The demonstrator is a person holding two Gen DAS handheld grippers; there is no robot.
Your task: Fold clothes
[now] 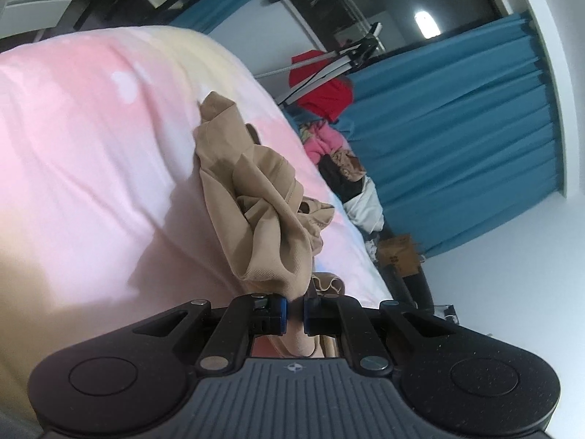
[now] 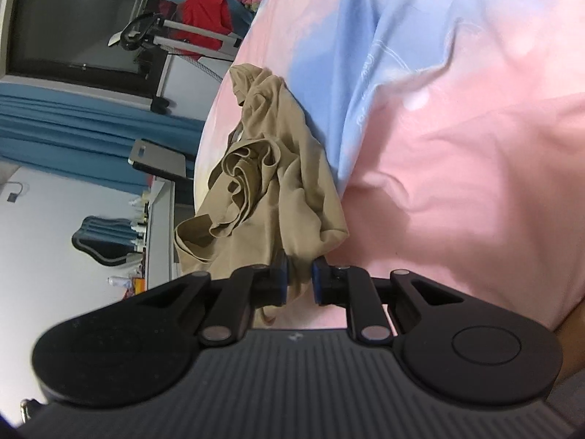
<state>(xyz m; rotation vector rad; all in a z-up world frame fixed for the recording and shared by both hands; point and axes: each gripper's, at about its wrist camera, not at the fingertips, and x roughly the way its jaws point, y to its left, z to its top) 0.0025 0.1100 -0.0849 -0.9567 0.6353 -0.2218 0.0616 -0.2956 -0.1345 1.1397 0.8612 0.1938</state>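
A crumpled tan garment [image 1: 256,197] hangs bunched over the pink and blue bedsheet [image 1: 91,139]. My left gripper [image 1: 296,314] is shut on one edge of it, the cloth pinched between the blue pads. In the right wrist view the same tan garment [image 2: 278,183] trails away from my right gripper [image 2: 299,280], which is shut on another part of the cloth. The fabric droops in folds between the two grips, lifted off the bedsheet [image 2: 457,164].
A heap of mixed clothes [image 1: 336,153] lies at the bed's far edge. A red garment [image 1: 321,91] hangs on a metal stand before blue curtains [image 1: 457,128]. A cardboard box [image 1: 398,256] sits on the floor. In the right wrist view, a desk [image 2: 161,219] with bottles stands beside the bed.
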